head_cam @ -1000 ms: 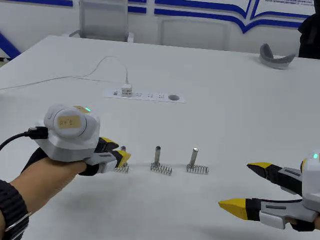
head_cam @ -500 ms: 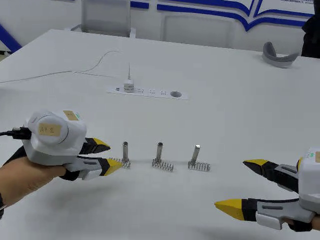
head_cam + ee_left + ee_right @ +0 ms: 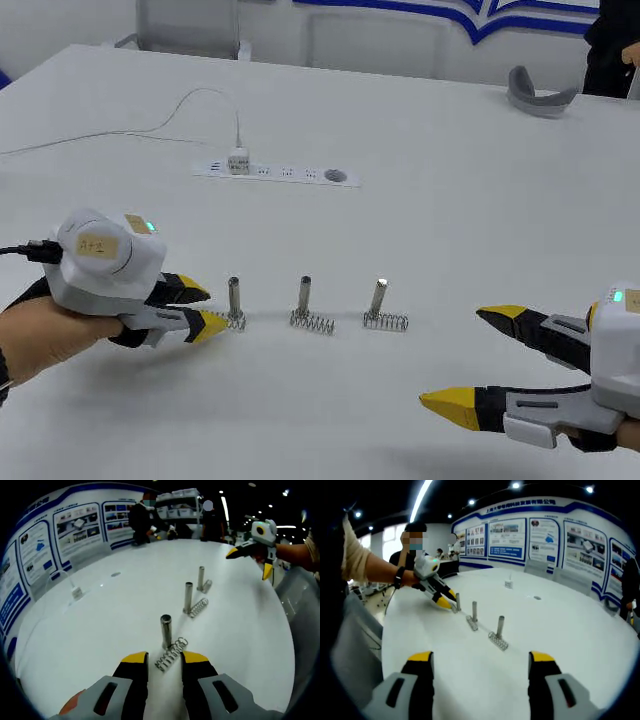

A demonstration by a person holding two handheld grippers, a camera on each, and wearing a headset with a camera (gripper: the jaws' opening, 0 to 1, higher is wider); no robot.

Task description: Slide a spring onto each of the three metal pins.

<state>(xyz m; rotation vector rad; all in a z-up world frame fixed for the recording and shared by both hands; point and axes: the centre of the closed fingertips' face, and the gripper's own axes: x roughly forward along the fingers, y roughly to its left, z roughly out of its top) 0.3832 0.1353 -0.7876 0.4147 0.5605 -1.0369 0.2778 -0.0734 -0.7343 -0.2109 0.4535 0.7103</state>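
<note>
So our left gripper (image 3: 208, 307) sits with jaws slightly apart either side of the nearest spring (image 3: 170, 654), lying at the foot of its upright pin (image 3: 166, 629), probably lined up to pinch it, while the right gripper (image 3: 452, 355) hangs wide open and empty, well clear of the other pins (image 3: 303, 293)

It looked like a company lab or showroom: blue-trimmed display boards (image 3: 512, 539) lined the wall at upper right, ceiling spotlights (image 3: 515, 485) shone above, storage shelves (image 3: 175, 502) stood top centre, and a power strip (image 3: 272, 172) sat on the white worktop (image 3: 470, 210).
</note>
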